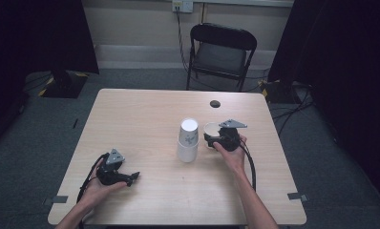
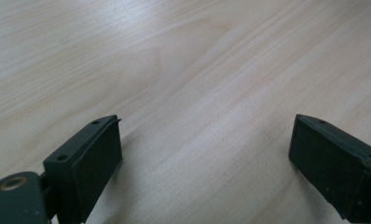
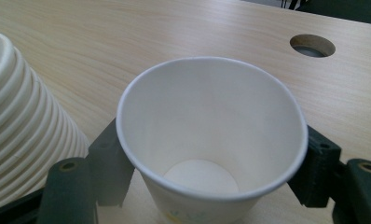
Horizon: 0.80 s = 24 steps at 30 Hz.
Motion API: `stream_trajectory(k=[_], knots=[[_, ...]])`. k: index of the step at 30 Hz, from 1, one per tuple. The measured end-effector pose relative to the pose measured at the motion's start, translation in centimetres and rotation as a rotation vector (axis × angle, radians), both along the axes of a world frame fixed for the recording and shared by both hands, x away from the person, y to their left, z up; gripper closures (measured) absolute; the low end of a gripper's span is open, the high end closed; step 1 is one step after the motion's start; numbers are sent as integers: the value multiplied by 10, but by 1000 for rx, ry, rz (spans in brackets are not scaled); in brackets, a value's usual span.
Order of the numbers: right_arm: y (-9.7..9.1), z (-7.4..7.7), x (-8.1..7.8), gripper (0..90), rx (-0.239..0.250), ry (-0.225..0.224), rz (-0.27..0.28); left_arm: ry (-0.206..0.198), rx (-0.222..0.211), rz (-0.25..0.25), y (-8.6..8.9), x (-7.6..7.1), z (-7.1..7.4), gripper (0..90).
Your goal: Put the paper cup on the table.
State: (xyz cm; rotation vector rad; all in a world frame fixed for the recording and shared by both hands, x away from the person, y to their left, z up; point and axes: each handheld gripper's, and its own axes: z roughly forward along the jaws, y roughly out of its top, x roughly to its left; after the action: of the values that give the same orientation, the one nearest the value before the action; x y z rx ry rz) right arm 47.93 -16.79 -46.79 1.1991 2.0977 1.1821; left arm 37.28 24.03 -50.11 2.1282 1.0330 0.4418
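Between the right claw's part-spread jaws stands a paper cup — upright, mouth up, grip unclear.

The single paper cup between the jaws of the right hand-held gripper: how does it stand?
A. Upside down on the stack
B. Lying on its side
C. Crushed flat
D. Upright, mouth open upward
D: in the right gripper view the single paper cup shows its open rim and inner bottom, so it stands upright, between the jaws of the right hand-held gripper.

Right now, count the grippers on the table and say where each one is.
2. The left gripper rests near the table's front left; the right gripper is right of centre, around an upright paper cup.
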Motion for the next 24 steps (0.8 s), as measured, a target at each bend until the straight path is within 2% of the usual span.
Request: stream_trajectory(k=[2, 8, 10, 12, 18, 22, 24], knots=[[0, -1, 0, 276, -21, 3, -1, 1, 4, 4, -2, 1, 0, 71], [-2, -1, -2, 246, -21, 28, 0, 1, 4, 4, -2, 1, 0, 70], [-2, -3, -2, 165, -14, 50, 4, 2, 4, 7, -2, 1, 0, 69], [-3, -3, -2, 153, -7, 58, 4, 2, 4, 7, -2, 1, 0, 69], [-8, -2, -7, 148, 27, 58, 7, 2, 4, 8, -3, 1, 0, 70], [-11, -1, -11, 149, 14, 68, 9, 2, 5, 15, -3, 0, 0, 70], [-12, -1, -15, 149, 22, 66, 9, -4, 8, 21, -3, -1, 0, 74]])
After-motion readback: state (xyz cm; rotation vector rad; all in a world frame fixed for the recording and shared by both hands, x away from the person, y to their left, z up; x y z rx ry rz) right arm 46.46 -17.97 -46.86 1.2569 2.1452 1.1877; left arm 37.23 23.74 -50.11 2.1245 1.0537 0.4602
